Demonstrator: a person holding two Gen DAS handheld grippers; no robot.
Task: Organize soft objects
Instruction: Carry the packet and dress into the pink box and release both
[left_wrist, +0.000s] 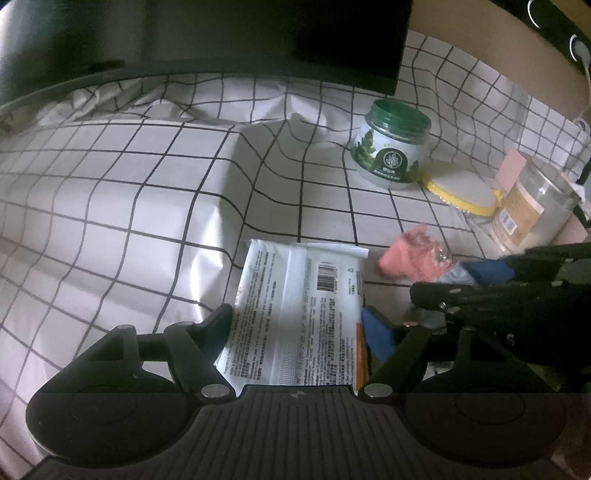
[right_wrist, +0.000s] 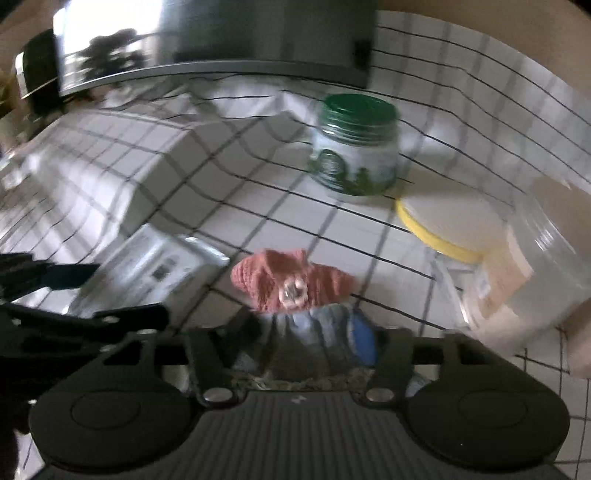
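My left gripper (left_wrist: 295, 325) is shut on a white wet-wipes pack (left_wrist: 299, 302), printed back side up, held between its black finger and blue pad over the checked cloth (left_wrist: 110, 192). My right gripper (right_wrist: 306, 332) is shut on a soft doll with a pink knitted top (right_wrist: 291, 280) and a blue-grey lower part (right_wrist: 317, 332). The doll also shows in the left wrist view (left_wrist: 410, 258), just right of the pack, with the right gripper (left_wrist: 480, 280) coming in from the right. The left gripper shows at the left of the right wrist view (right_wrist: 74, 291), with the pack (right_wrist: 155, 266).
A green-lidded jar (left_wrist: 391, 147) stands at the back right, beside a yellow-rimmed lid (left_wrist: 465, 188) and a clear plastic jar (left_wrist: 532, 210) lying on its side. A dark monitor (left_wrist: 221, 33) stands behind. The cloth rises over a raised box shape (left_wrist: 129, 166) at left.
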